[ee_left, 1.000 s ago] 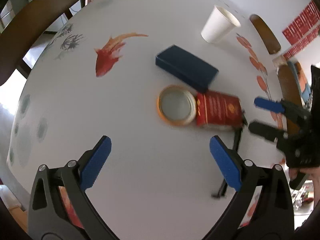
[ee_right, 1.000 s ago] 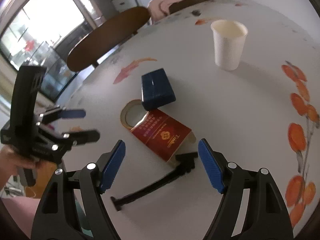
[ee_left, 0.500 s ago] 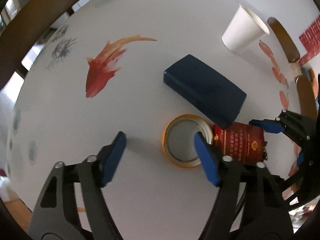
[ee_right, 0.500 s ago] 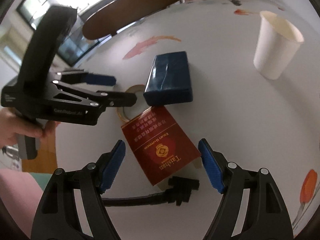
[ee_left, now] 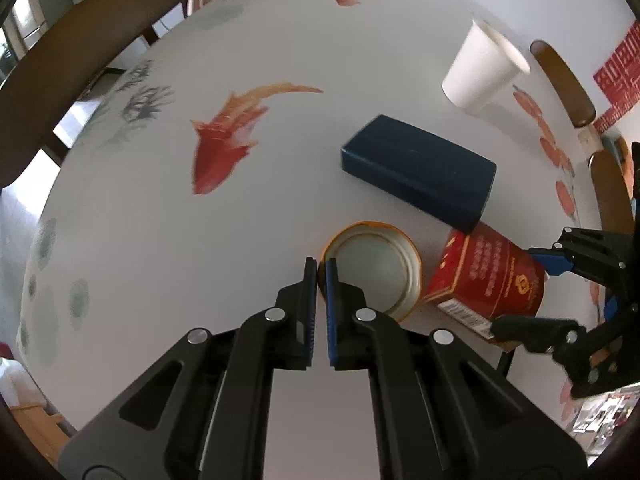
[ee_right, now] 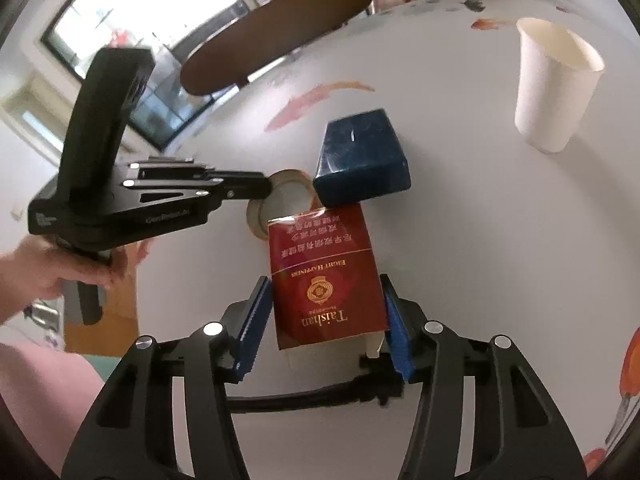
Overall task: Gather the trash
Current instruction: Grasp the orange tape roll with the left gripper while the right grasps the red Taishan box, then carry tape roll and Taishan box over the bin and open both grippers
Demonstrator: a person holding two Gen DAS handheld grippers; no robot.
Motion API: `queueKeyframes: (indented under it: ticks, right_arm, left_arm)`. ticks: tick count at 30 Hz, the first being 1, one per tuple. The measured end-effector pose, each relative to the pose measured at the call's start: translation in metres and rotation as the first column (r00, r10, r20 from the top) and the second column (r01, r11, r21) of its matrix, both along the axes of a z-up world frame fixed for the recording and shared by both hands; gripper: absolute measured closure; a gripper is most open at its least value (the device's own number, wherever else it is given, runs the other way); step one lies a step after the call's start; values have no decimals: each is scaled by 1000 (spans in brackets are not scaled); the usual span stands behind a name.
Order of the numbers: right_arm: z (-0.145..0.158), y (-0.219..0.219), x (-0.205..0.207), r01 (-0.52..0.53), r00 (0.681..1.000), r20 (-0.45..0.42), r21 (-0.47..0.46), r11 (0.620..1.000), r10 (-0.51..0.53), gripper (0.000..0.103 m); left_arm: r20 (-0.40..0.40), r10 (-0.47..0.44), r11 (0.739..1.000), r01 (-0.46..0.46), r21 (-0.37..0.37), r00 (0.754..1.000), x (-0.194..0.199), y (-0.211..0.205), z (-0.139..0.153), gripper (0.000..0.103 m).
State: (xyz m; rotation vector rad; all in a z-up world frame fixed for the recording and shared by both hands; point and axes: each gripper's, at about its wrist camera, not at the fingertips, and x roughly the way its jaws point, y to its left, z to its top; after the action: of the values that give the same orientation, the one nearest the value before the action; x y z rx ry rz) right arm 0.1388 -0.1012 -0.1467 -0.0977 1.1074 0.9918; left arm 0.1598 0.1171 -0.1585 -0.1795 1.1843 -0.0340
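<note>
My left gripper [ee_left: 320,270] is shut on the near wall of a tan tape ring [ee_left: 376,268] that lies flat on the white table; it also shows in the right wrist view [ee_right: 256,188]. My right gripper [ee_right: 326,316] is shut on a red cigarette pack [ee_right: 324,276], pads against both its sides; the pack also shows in the left wrist view [ee_left: 486,276]. A dark blue box [ee_left: 418,170] lies just behind both, touching the pack's far end [ee_right: 360,160]. A white paper cup [ee_right: 552,84] stands further back right.
A black stand-like tool [ee_right: 312,396] lies on the table under my right gripper. Wooden chair backs [ee_right: 276,28] ring the round table [ee_left: 160,240], which has painted fish and orange marks. The table edge falls away at left.
My left gripper moved in and closed on the tape ring's wall. My right gripper moved forward and closed on the red pack's sides.
</note>
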Motion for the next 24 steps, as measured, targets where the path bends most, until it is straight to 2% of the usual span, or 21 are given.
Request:
queueKeyframes:
  ticks: [6,12,15,19,24]
  right_arm:
    - [18,-5,-7,4,998,-56,83,997,0,51]
    - [38,-3,-21,37,997,-75,149,988,-26,51]
    - [44,26,-21,18,997,-70,163,987,-6,51]
    - [50,87,-35,-71,995,-55,157,985,81,51]
    - [50,184,-62,-210,973,-64,155,965,222,51]
  left_arm:
    - [36,43,999,-43,-14,998,-19,28,19,100]
    - [59,110,994,-109,-22,992,-51,62,34,100]
    - [73,158,987,-157,-24,985,-74,88,40,100]
    - [90,235,972,-234,-20,968,-113,127,47,100]
    - [89,378,925,-379,-17,921,-179,195,47,100]
